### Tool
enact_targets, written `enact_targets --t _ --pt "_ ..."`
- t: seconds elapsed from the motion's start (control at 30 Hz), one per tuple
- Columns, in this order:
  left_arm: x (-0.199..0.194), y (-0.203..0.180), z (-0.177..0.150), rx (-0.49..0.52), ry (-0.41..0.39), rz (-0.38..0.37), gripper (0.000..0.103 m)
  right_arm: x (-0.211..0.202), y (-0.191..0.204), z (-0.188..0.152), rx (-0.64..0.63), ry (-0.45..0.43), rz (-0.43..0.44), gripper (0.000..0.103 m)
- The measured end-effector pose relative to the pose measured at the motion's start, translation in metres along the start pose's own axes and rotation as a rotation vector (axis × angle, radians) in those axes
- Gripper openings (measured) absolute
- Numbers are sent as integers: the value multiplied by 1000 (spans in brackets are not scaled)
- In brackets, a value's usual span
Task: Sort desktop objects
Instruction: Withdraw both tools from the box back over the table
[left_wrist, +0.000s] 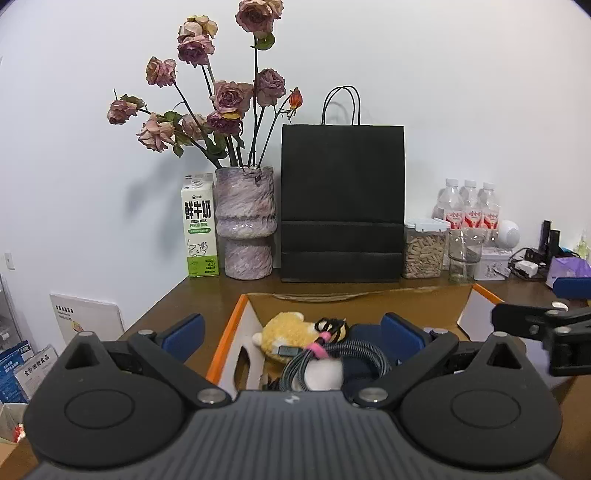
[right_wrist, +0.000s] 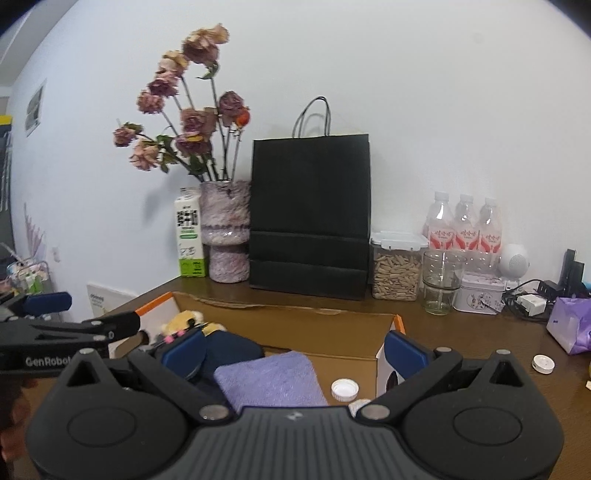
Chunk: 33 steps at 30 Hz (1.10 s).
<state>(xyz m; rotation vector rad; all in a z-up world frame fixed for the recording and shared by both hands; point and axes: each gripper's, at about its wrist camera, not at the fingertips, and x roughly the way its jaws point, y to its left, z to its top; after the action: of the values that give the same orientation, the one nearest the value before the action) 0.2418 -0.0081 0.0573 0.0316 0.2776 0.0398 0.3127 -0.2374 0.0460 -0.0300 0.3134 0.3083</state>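
Note:
An open cardboard box (left_wrist: 360, 297) with an orange and white rim sits on the brown desk; it also shows in the right wrist view (right_wrist: 288, 314). Inside lie a yellow plush toy (left_wrist: 286, 326), a coiled grey cable (left_wrist: 332, 356) with a pink tie, a dark blue item (right_wrist: 231, 350), a purple cloth (right_wrist: 271, 376) and a white bottle cap (right_wrist: 344, 389). My left gripper (left_wrist: 291, 334) is open and empty above the box's left half. My right gripper (right_wrist: 293, 349) is open and empty above the box's right half.
Along the wall stand a milk carton (left_wrist: 200, 225), a vase of dried roses (left_wrist: 245, 221), a black paper bag (left_wrist: 341, 203), a seed jar (left_wrist: 424, 248), a glass (left_wrist: 463, 254), water bottles (left_wrist: 469, 206) and a tin (right_wrist: 480, 293). A purple packet (right_wrist: 570, 323) and a white cap (right_wrist: 543, 363) lie at right.

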Motion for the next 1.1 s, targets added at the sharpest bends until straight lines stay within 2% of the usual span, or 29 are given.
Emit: enact_targets --t 0.33,0.53,0.73,0.83,1.1 --pt "-34 26 -20 33 75 -10 103 -52 14 -25 -99 75 34 103" --pt "-40 38 -42 51 151 14 103 -64 15 -51 -111 153 31 103" --pt "-35 47 -62 44 240 14 103 -55 5 -78 -82 257 -7 103" --pt "-30 43 -68 72 274 12 103 -44 -1 -84 -65 304 -32 103" --pt "-16 38 -74 82 307 -26 103 -22 -5 -87 -24 345 -53 101"
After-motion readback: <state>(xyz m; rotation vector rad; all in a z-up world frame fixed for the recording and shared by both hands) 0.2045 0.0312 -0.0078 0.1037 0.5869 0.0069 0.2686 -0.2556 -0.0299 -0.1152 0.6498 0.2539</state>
